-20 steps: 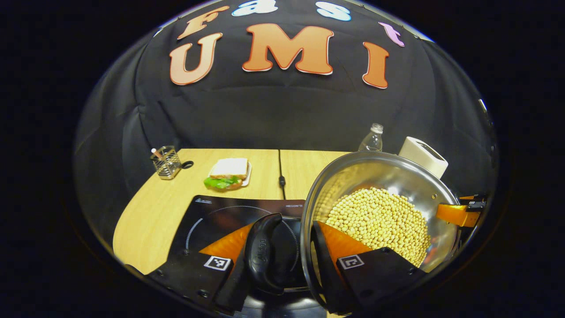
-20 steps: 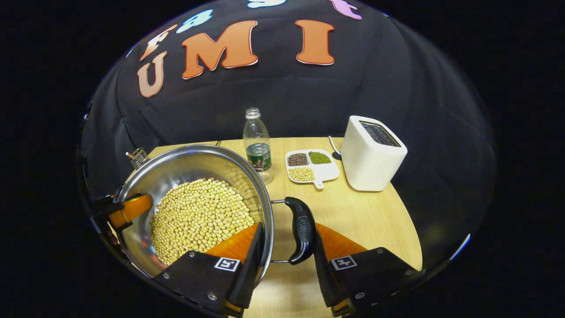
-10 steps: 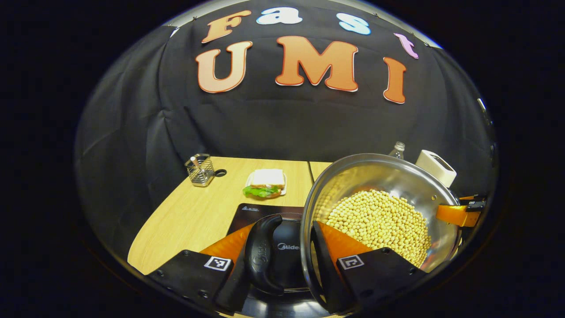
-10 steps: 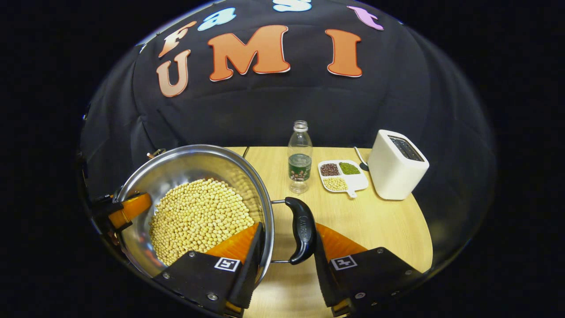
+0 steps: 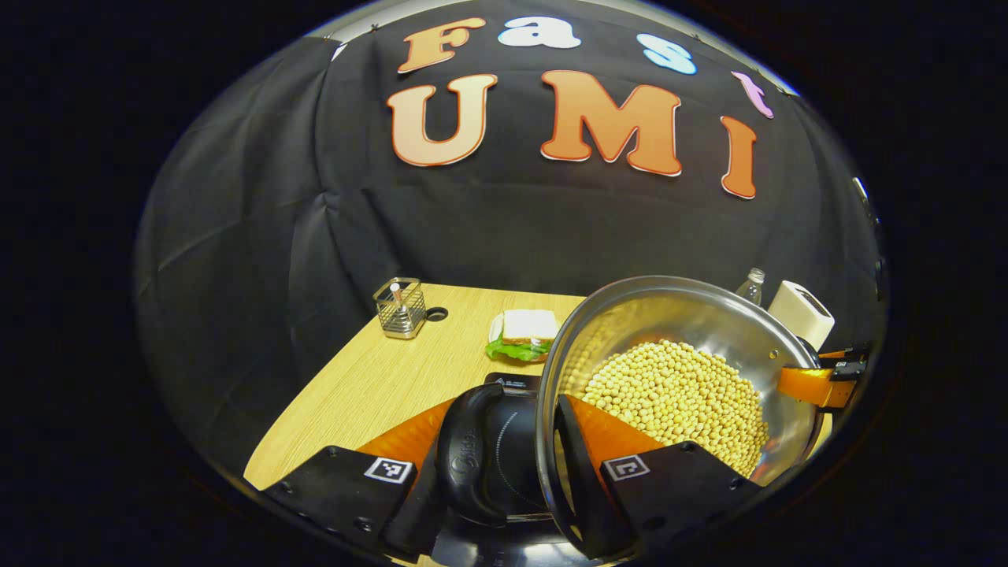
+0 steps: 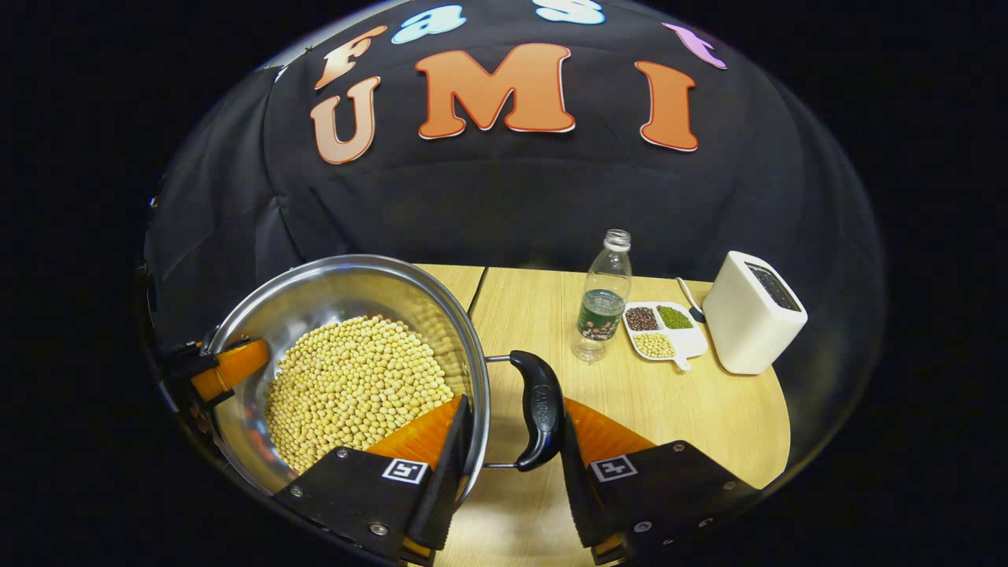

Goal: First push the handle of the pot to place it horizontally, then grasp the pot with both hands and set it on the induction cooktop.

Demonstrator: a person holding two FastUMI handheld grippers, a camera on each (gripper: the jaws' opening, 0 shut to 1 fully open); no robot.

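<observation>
**Pot carried left, now over the cooktop's near edge**

Nearest in the left gripper view, the left gripper straddles the pot's rim, one finger outside the black curved plastic handle, the other inside the wall against the beans; it is clenched across handle and rim together. In the right gripper view the right gripper grips the same way on the opposite side: one finger inside the wall, one outside the second black handle, which lies level.

Between them hangs the round stainless-steel pot, tilted toward neither side, heaped with pale yellow soybeans. Just beneath the left handle lies the flat black glass induction cooktop.

Over the last second the background has slid right in both views: the sandwich on its small white plate and the wire mesh holder now sit closer to the pot, and less of the cooktop's surface shows ahead of it. I judge the pot is being swung across and over the cooktop, with only centring and lowering left.

Farther off on the light wooden table stand a clear plastic bottle, a white divided dish of beans and a white toaster, well apart from the pot's right side.
</observation>
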